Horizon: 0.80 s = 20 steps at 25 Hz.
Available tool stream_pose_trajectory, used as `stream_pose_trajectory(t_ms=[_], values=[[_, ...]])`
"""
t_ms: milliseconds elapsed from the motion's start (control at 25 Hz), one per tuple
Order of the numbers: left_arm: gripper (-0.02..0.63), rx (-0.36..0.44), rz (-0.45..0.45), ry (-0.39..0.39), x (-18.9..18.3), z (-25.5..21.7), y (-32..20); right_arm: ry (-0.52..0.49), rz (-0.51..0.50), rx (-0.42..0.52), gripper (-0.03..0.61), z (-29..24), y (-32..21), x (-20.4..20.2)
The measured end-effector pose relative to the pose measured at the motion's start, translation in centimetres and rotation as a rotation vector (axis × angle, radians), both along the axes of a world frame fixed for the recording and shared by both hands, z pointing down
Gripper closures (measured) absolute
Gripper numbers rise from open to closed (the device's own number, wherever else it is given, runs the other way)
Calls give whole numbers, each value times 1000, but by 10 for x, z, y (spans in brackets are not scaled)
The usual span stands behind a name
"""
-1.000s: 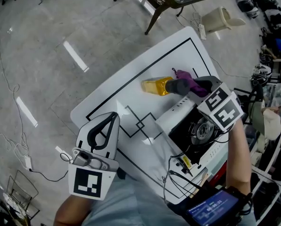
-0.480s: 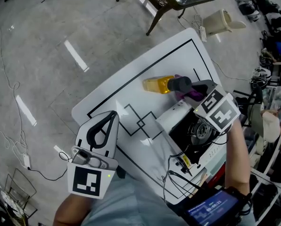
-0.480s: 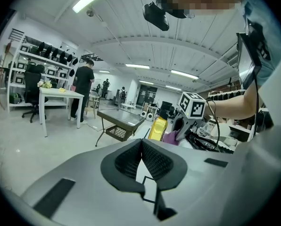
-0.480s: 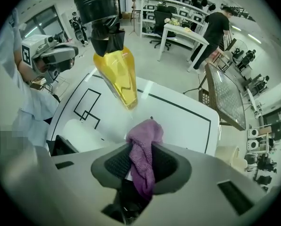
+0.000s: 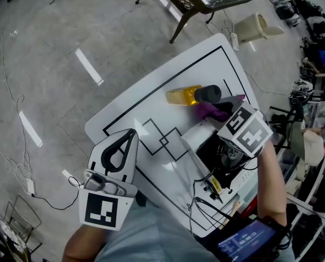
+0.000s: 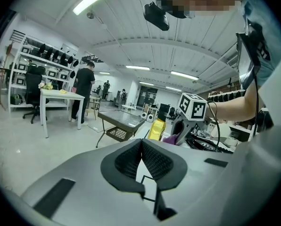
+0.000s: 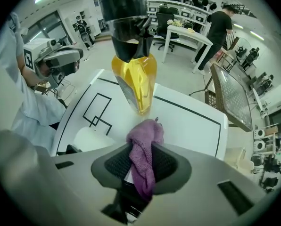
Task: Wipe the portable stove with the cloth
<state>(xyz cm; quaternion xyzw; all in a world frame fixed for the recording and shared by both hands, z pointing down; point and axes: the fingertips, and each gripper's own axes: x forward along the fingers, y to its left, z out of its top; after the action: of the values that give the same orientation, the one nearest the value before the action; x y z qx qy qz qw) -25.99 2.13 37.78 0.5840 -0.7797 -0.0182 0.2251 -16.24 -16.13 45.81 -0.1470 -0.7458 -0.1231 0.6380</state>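
Worktop edges: the white worktop (image 5: 146, 105) lies cornerwise in the head view, a black line running just inside its rim. Grey floor lies round its far and left sides.
Open room: the worktop's left and middle are bare apart from black square outlines. The right side is crowded with the stove, the bottle, the right gripper and black cables (image 5: 206, 201) at the near edge.
Portable stove: the portable stove (image 5: 200, 136) sits at the worktop's near right edge. It has a white body, a black top and a round burner partly under the right gripper's marker cube.
Stove axis: the cube and forearm cover too much to tell its long axis. A yellow label sits on the side nearer the person.
Cloth: the cloth (image 5: 208, 111) is purple, knitted and bunched. It lies just beyond the stove's white end, beside the bottle's cap; I cannot tell if it touches the surface.
Cloth axis: it runs lengthwise between the pads, one end poking out past the tips toward the bottle.
Bottle: the yellow bottle (image 5: 185, 96) lies on its side, its black cap toward the right gripper.
Right gripper: the right gripper (image 7: 141, 167) has its jaws clamped on the cloth.
Left gripper: the left gripper (image 6: 141, 147) has its jaws closed tip to tip with nothing between them, over the near left corner, well apart from the stove.
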Motion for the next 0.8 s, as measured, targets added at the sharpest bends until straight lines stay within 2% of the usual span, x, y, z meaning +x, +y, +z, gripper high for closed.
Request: stream_pose_trajectory(t_ms=[800], values=[[595, 53, -29, -30, 10, -26, 28, -24, -14, -106, 450, -6, 69, -2]])
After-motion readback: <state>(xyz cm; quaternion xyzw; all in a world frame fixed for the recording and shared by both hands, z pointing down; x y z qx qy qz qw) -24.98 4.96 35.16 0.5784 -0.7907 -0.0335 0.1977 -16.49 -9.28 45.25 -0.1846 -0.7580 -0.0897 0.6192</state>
